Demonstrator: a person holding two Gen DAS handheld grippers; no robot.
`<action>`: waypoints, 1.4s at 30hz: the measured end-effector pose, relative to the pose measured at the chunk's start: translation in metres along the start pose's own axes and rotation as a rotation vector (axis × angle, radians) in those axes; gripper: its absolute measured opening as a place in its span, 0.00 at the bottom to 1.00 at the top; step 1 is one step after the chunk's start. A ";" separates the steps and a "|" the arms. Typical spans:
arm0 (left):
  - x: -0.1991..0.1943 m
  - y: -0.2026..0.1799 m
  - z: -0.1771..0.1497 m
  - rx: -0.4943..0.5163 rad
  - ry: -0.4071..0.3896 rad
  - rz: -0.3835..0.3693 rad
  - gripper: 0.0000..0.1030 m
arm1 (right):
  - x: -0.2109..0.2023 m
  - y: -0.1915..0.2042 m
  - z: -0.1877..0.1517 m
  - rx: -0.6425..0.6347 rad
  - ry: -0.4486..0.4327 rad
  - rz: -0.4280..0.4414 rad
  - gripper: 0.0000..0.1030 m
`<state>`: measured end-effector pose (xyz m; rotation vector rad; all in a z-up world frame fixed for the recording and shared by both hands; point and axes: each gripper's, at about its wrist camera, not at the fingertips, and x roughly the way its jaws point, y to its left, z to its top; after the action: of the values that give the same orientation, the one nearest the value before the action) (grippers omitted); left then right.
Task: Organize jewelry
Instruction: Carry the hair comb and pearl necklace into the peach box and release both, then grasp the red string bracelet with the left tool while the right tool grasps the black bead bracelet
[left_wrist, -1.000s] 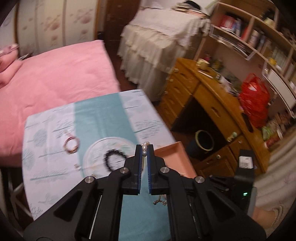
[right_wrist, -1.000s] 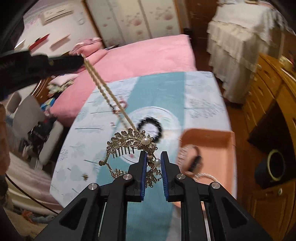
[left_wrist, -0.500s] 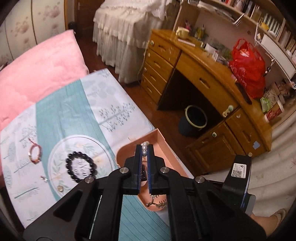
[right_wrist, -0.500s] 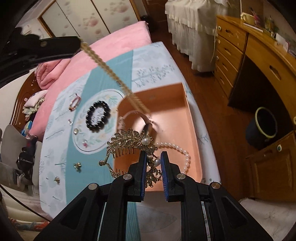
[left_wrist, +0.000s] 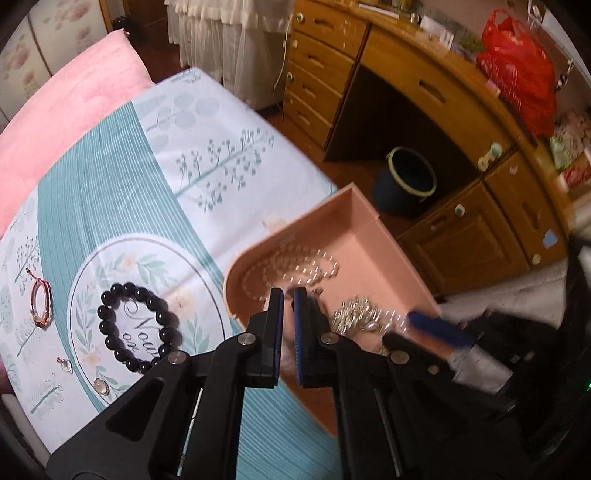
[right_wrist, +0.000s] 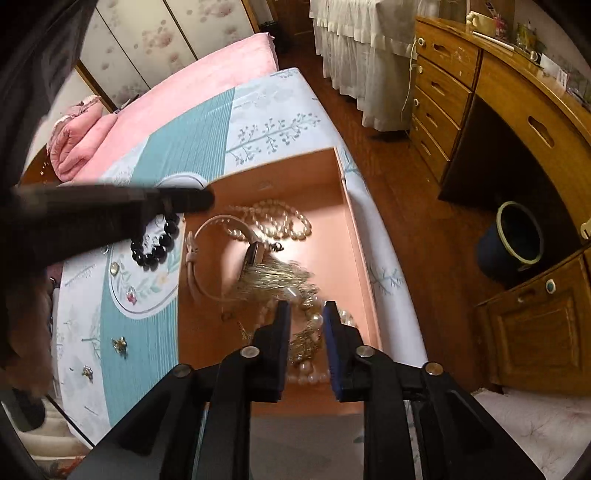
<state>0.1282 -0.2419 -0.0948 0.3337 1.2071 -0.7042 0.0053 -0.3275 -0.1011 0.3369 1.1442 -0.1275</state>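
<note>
Bedroom, surface (left_wrist: 110, 206) under a teal-and-white cloth: pink tray (right_wrist: 314, 173) holding pearl necklace (right_wrist: 273, 221), gold hair comb (right_wrist: 273, 278) and watch (right_wrist: 207, 258) (black bead bracelet (left_wrist: 136, 326) lies outside). Left tongs (left_wrist: 289, 295) pressed together. Right tongs (right_wrist: 306, 310) opening above the comb, gripping nothing.

- We see warm, dim indoor light, no harsh glare.
- Motion blur smears the pearl necklace (left_wrist: 291, 264) and gold hair comb (right_wrist: 275, 280).
- Fisheye bends edges; dark vignette in corners.
</note>
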 end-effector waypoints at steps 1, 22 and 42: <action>0.001 0.001 -0.001 0.001 0.003 0.004 0.04 | -0.001 0.000 0.002 0.000 -0.011 -0.004 0.33; -0.051 0.054 -0.043 -0.199 -0.080 0.085 0.49 | -0.016 0.039 0.013 -0.145 -0.019 -0.009 0.35; -0.102 0.160 -0.126 -0.474 -0.131 0.200 0.49 | -0.033 0.134 0.038 -0.346 -0.025 0.118 0.35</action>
<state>0.1224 -0.0164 -0.0637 0.0101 1.1565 -0.2484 0.0605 -0.2154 -0.0303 0.0939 1.0956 0.1691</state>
